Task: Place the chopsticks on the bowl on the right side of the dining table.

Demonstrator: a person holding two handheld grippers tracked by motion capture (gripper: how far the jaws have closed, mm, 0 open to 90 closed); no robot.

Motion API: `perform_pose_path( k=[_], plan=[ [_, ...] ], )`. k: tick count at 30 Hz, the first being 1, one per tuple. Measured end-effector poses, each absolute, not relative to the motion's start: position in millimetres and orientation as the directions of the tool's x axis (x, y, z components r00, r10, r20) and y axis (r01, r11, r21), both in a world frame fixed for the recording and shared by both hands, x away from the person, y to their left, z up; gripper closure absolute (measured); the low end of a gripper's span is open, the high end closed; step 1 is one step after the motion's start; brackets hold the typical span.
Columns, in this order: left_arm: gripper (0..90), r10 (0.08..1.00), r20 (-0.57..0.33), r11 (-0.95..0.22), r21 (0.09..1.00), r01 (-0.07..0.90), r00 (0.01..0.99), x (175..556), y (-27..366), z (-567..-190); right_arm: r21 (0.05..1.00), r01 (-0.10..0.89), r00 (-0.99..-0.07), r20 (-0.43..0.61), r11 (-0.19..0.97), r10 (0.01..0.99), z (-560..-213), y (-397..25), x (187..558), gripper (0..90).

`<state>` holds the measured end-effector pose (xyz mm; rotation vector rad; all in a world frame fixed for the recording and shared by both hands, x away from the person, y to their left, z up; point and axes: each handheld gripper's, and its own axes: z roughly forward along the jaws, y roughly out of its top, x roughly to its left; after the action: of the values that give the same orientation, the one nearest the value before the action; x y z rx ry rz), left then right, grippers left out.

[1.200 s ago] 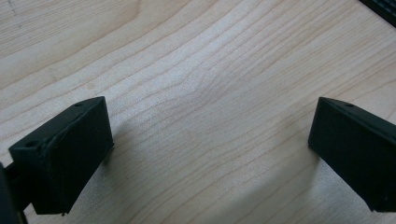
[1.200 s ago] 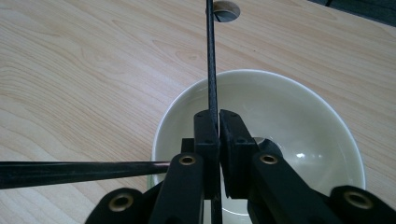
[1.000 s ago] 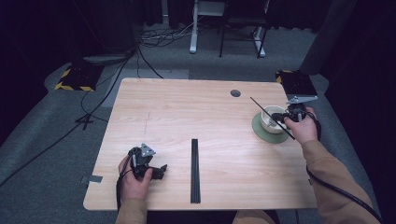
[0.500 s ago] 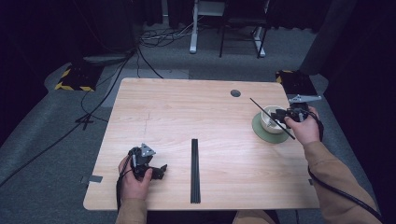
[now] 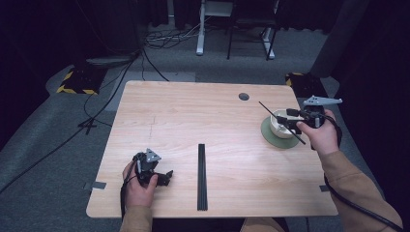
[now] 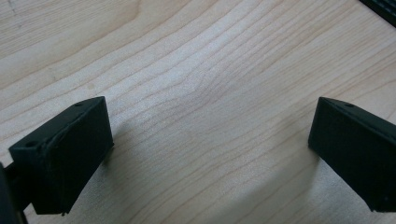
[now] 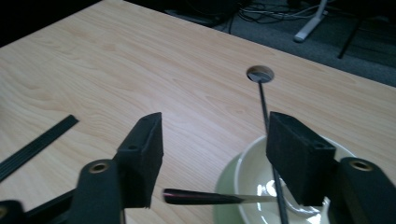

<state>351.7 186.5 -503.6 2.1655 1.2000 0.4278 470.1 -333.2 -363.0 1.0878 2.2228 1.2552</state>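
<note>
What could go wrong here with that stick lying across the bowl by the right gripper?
The thin black stick rests loosely across the white bowl, so a nudge from the open right gripper could roll it off. The bowl and its green saucer sit near the table's right edge; a push might slide them off.

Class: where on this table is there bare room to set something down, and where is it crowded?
Bare wood runs from the black strip up to the far edge and cable hole. Crowded: the right side, with bowl, plate, chopsticks and right gripper.
</note>
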Motion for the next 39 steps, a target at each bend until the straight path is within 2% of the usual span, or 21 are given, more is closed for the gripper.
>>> perform_pose_path(
  k=[8,19,22,30,34,39],
  plan=[
    [0.0,0.843,-0.015,-0.399,0.654,0.643,0.538,351.9,186.7,-503.5,0.860,0.397,-0.706,0.063,0.320,0.706,-350.0,-309.4,450.2,24.4],
    [0.1,0.846,-0.012,-0.396,0.655,0.643,0.533,351.7,186.6,-503.5,0.863,0.363,-0.790,0.084,0.352,0.607,-353.9,-270.1,426.2,22.7],
    [0.0,0.845,-0.014,-0.396,0.655,0.643,0.534,351.7,186.5,-503.6,0.873,0.355,-0.804,0.101,0.336,0.587,-360.2,-259.7,423.4,19.5],
    [0.0,0.846,-0.016,-0.394,0.655,0.645,0.533,351.7,186.5,-503.5,0.859,0.349,-0.842,0.113,0.374,0.527,-372.6,-235.8,413.3,22.6],
    [0.1,0.844,-0.019,-0.396,0.651,0.648,0.536,351.9,186.7,-503.3,0.837,0.360,-0.858,0.124,0.411,0.499,-378.1,-224.8,408.8,28.9],
    [0.0,0.844,-0.020,-0.396,0.651,0.648,0.536,352.0,186.6,-503.3,0.832,0.346,-0.867,0.107,0.435,0.486,-392.3,-209.5,403.4,29.1]
  ],
)
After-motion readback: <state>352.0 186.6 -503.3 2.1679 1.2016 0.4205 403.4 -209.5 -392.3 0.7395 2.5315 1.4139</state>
